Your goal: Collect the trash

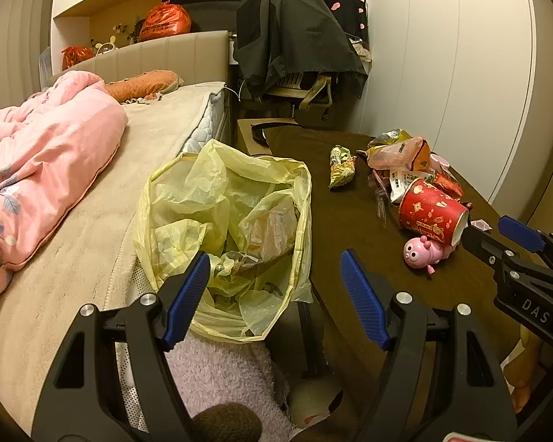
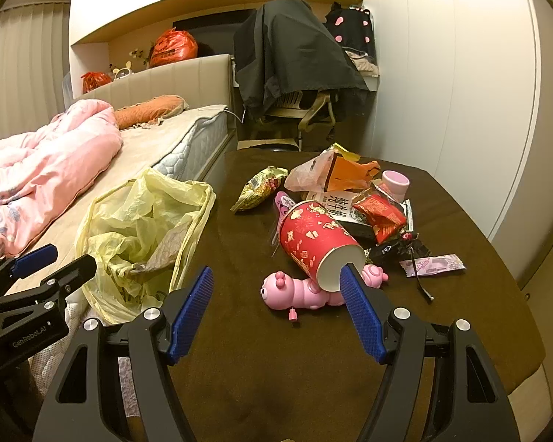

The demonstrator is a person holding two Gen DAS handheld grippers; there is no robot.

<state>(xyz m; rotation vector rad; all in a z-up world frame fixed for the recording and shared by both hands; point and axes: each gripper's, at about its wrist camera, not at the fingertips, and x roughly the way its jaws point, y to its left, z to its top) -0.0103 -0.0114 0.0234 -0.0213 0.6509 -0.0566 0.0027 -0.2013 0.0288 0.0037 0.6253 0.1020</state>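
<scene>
A yellow trash bag (image 1: pixel 225 221) hangs open between the bed and the table, with wrappers inside; it also shows in the right wrist view (image 2: pixel 140 228). My left gripper (image 1: pixel 276 291) is open and empty just above the bag's near rim. A red paper cup (image 2: pixel 317 243) lies on its side on the brown table (image 2: pixel 461 313), among wrappers (image 2: pixel 379 213) and a green snack bag (image 2: pixel 261 188). A pink toy (image 2: pixel 306 291) lies in front of the cup. My right gripper (image 2: pixel 276 302) is open and empty, its right finger near the cup's mouth.
A bed (image 1: pixel 92 221) with a pink quilt (image 1: pixel 44 154) runs along the left. An office chair draped with a dark jacket (image 1: pixel 295 44) stands beyond the table. White wardrobe doors (image 1: pixel 461 73) line the right side. A pink fluffy fabric (image 1: pixel 221 375) lies below the bag.
</scene>
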